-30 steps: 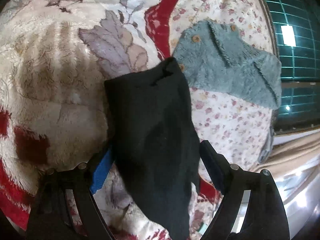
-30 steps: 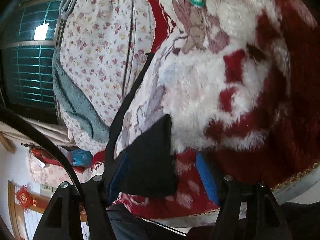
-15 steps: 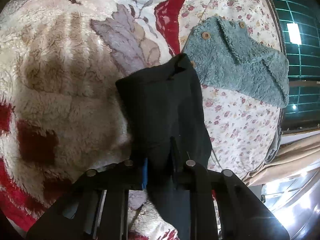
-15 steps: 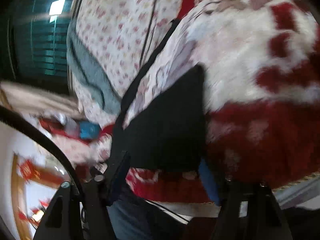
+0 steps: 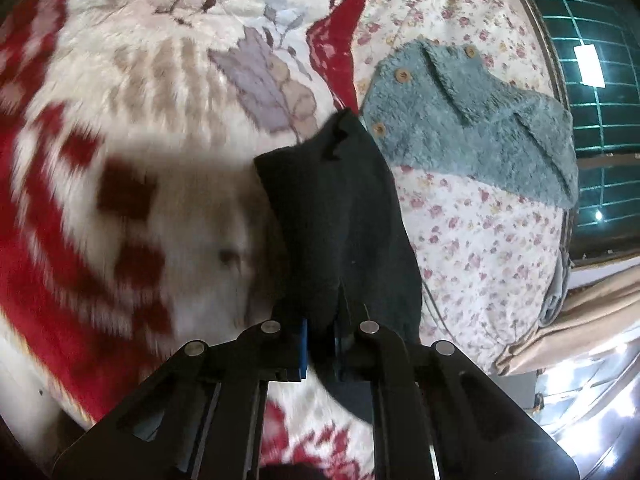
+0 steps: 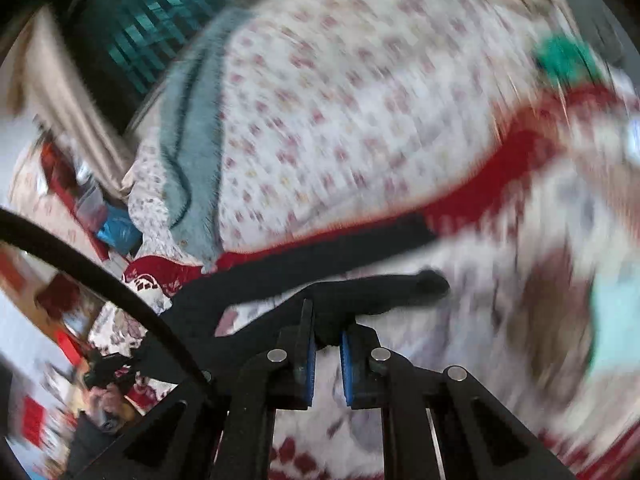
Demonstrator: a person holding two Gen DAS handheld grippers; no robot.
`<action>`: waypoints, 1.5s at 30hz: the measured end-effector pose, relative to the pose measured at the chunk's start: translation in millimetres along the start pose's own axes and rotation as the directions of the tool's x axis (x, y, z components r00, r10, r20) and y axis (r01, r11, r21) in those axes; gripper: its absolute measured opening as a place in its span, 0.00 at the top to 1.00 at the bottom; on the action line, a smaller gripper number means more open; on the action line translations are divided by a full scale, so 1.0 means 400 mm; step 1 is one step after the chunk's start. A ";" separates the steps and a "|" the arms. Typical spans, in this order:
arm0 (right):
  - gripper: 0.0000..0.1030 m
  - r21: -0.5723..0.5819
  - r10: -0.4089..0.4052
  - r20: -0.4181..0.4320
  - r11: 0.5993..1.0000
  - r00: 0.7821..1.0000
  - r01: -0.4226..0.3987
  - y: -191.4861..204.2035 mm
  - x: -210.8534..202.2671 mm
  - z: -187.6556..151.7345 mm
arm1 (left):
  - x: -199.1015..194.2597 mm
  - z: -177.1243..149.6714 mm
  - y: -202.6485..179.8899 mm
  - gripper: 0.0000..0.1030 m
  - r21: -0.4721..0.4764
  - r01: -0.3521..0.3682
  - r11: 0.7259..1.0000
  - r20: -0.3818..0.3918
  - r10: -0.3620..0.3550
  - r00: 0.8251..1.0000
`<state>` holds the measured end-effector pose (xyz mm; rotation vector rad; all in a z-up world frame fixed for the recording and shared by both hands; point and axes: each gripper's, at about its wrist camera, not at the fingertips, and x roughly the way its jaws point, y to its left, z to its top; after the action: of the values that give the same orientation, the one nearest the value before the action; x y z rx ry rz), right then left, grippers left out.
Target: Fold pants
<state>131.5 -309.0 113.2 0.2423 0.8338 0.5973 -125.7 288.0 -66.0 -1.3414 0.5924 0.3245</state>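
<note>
While both grippers angle down at the bed, we see the left gripper [image 5: 322,344] clamped on the near end of the black pants [image 5: 340,216], which lie on the plush blanket [image 5: 132,128]. Right gripper [image 6: 328,350] jaws are closing on a lifted fold of pants. Only the left view shows the teal cardigan [image 5: 472,128] sharply; the right view is blurred.

The left wrist camera sits just behind the left gripper [image 5: 320,344] and looks down at a slant, close over the black pants [image 5: 340,216] on the plush red-and-cream blanket [image 5: 120,140], with the floral sheet [image 5: 480,232] beyond. The right wrist camera looks along the right gripper [image 6: 327,354] from close above, badly blurred. Both views share the pants, blanket, sheet, the teal fleece garment [image 5: 472,120] and probably the green-gridded window [image 5: 592,80].
</note>
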 end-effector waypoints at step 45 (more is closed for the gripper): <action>0.63 0.374 -0.110 -0.125 0.915 0.986 0.150 -0.323 0.079 -0.249 | -0.135 -0.014 0.064 0.65 0.006 -0.131 0.991 0.221 0.126 0.967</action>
<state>124.8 -397.9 -26.9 0.5118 1.0552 0.3178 -184.5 294.2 -56.4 -1.2301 0.4957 0.5643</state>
